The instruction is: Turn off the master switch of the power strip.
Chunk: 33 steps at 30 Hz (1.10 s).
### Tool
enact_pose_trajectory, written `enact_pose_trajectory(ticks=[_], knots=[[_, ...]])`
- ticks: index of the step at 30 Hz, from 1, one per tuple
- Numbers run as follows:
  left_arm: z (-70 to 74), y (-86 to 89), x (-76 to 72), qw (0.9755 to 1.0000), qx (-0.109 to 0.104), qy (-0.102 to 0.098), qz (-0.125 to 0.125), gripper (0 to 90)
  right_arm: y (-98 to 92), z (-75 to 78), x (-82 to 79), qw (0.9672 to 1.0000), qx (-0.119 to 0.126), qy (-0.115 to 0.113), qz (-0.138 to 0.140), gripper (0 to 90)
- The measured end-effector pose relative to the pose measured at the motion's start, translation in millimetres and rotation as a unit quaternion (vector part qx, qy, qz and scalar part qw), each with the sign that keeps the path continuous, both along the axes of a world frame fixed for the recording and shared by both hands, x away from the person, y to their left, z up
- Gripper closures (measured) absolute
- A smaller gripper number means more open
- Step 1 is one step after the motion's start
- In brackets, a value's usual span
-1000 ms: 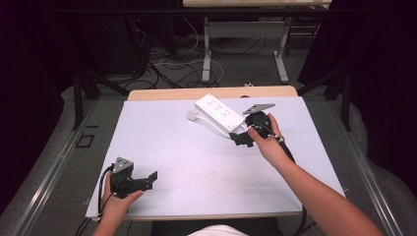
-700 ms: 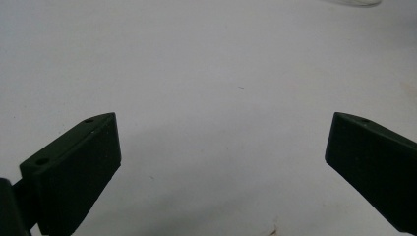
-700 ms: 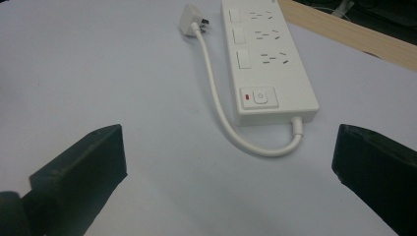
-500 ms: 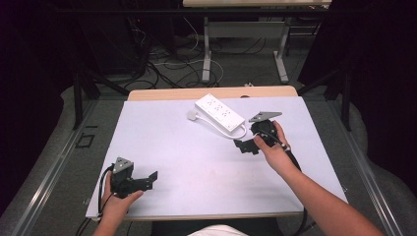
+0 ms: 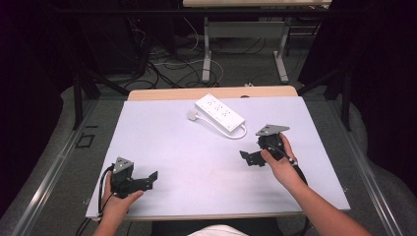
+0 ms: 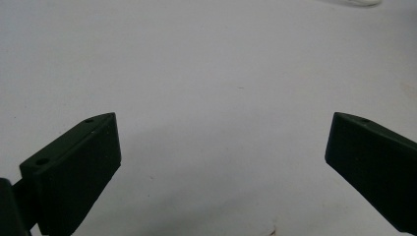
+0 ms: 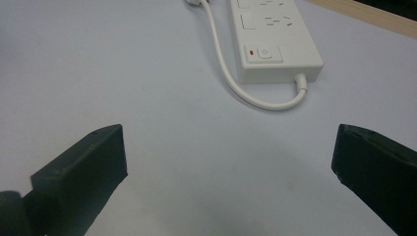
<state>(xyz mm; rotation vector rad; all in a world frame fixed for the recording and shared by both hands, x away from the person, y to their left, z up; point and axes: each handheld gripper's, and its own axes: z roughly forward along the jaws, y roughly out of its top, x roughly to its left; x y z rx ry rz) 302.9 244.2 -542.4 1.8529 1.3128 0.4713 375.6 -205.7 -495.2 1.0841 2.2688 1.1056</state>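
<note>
A white power strip lies at the far middle of the bench, set at a slant, its switch end toward the near right; its white cord curls out of that end and runs back along its left side to a plug lying just left of the strip; the right claw sits near and to the right of the strip, apart from it, jaws spread wide and holding nothing; the left claw rests at the near left corner, well apart from the strip, likewise wide open and empty, with bare bench between its jaws; the risk from here, as I judge it, lies in the approach; a jaw coming in low from the near side could snag the cord loop and drag the strip round; a grip across the smooth casing could slip, or press the rocker switch beside the red lamp; a push rather than a clamp would slide the strip toward the far edge.
</note>
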Motion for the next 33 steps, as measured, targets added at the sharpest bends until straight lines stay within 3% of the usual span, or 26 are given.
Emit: enact_pose_trajectory(ticks=[9, 14, 27, 33], knots=[[-0.2, -0.1, -0.4, 1.0000, -0.002, 0.001, 0.002, 0.4, -14.8, -14.3, -17.0, 0.9995, 0.025, -0.004, -0.018, 0.0], [0.2, 0.0, -0.5, 1.0000, -0.001, -0.001, 0.002, 0.4, -27.3, -21.1, -26.3, 0.9991, 0.022, -0.014, -0.032, 0.0], [0.3, -0.2, -0.3, 1.0000, -0.001, -0.002, 0.004, 0.4, -54.0, -44.4, -43.5, 0.9970, 0.026, -0.004, -0.073, 0.8], [0.6, 0.9, -0.3, 1.0000, -0.003, 0.000, 0.005, 0.4, -59.1, -47.4, -46.3, 0.9961, 0.031, -0.001, -0.083, 1.1]])
